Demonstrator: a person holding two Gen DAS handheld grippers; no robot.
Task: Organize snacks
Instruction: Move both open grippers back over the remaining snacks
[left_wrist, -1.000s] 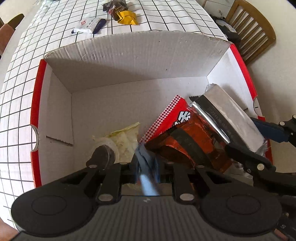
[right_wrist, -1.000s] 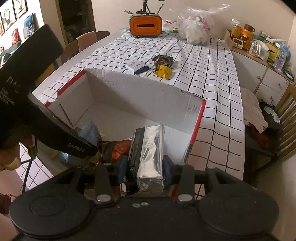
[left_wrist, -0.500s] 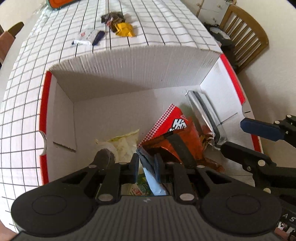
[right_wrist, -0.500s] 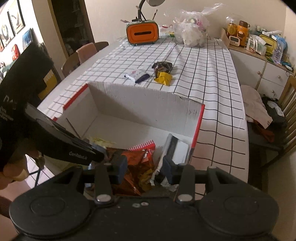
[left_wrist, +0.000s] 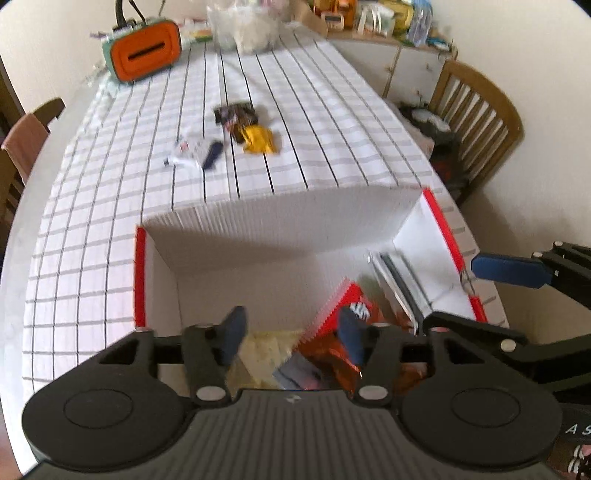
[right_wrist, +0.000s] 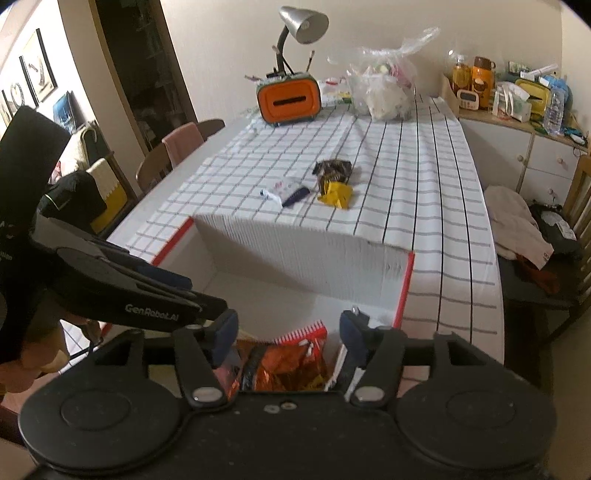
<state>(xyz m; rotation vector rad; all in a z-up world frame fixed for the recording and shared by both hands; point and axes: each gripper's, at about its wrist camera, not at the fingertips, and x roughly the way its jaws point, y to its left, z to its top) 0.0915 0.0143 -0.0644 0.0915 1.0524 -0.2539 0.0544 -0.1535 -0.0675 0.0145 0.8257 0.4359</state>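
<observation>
A white cardboard box with red rims (left_wrist: 280, 225) (right_wrist: 295, 254) stands on the checked tablecloth. Inside lie a red-and-orange snack bag (left_wrist: 351, 310) (right_wrist: 295, 365), a silver packet (left_wrist: 395, 284) against the right wall, a pale yellow packet (left_wrist: 266, 347) and a blue-grey packet (left_wrist: 295, 373). My left gripper (left_wrist: 291, 332) is open and empty above the box's near edge. My right gripper (right_wrist: 288, 336) is open and empty above the box's right end. On the cloth beyond the box lie a white-and-blue packet (left_wrist: 195, 151) (right_wrist: 288, 192), a dark wrapper (left_wrist: 236, 114) (right_wrist: 332, 170) and a yellow wrapper (left_wrist: 258, 138) (right_wrist: 336, 194).
An orange box-shaped holder (left_wrist: 144, 51) (right_wrist: 288, 98) with a desk lamp (right_wrist: 299, 26) and a clear plastic bag (right_wrist: 380, 88) stand at the table's far end. Wooden chairs (left_wrist: 476, 110) stand to the right, others (right_wrist: 177, 151) to the left. A sideboard (right_wrist: 517, 122) with clutter lines the wall.
Both grippers have opened and lifted back from the box. The left let go of the blue-grey packet, the right let go of the silver packet; both now lie inside the box.
</observation>
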